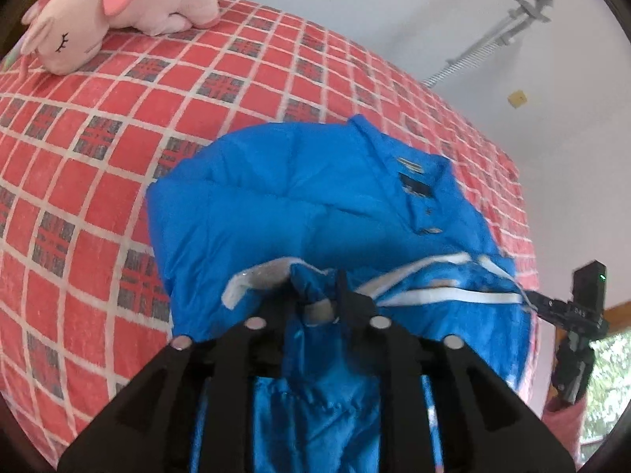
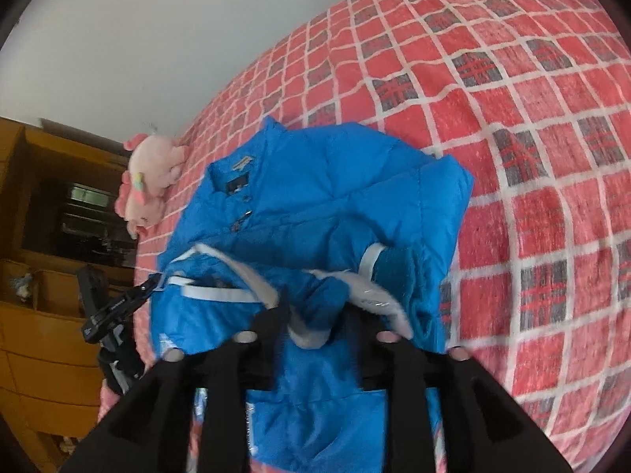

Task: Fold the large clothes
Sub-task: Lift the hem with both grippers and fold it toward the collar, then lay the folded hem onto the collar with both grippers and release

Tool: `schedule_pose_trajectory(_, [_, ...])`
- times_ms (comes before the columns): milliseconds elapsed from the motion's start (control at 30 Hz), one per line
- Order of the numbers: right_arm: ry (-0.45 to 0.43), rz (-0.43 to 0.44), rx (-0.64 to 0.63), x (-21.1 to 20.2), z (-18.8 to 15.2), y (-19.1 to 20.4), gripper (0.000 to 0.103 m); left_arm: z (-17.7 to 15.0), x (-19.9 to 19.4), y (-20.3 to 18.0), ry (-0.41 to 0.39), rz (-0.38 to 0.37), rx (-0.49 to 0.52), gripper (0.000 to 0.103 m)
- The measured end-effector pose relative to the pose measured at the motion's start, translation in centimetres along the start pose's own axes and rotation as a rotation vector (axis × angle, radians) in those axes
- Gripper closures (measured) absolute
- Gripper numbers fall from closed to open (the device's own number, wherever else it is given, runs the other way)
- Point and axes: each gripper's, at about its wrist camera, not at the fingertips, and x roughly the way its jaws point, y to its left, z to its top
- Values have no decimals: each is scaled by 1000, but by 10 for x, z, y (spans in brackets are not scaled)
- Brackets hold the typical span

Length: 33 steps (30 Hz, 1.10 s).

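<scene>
The bed [image 1: 98,149] fills the scene, spread with a red checked blanket [image 2: 532,126] gridded in white with darker plaid squares, and a plain pale wall [image 1: 394,19] rises behind it. On the blanket lies the jacket [image 1: 295,205], a bright blue puffy quilted one, collar away from both cameras, a dark label and snaps visible down its placket. Its near end is lifted and bunched, showing shiny blue lining, white trim bands and a strip of pale fleecy edging. At one side, in the right wrist view, stands a wooden cabinet [image 2: 43,276] with dark open shelves. A pink plush toy [image 1: 118,8] with closed stitched eyes rests on the blanket near the far end of the bed, well apart from the jacket. Now the tools: the left gripper [image 1: 315,307] has its jaws closed together on a gathered fold of the jacket's near edge, blue fabric and pale trim squeezed between the black fingers [image 1: 351,299]. The right gripper [image 2: 315,323] does the same on its side, jaws clamped on a wad of blue cloth and fleecy edging. Each camera catches the other tool at the jacket's edge, its tip touching the white trim. Against the wall in the left wrist view stands a grey tripod [image 1: 493,35], with a small yellow tag [image 1: 517,98] below.
</scene>
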Motion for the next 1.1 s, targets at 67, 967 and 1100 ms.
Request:
schedule_pose_trajectory(67, [-31, -1, -23, -14, -5, 3, 38, -5, -15, 0, 2, -46, 11, 49])
schedule_pose_trajectory(967, [-150, -248, -336, -44, -66, 55, 92, -62, -69, -55, -250, 256, 316, 96])
schedule_pose_trajectory(1100, [-206, -211, -339, -61, -46, 70, 92, -46, -90, -62, -337, 229, 274, 97])
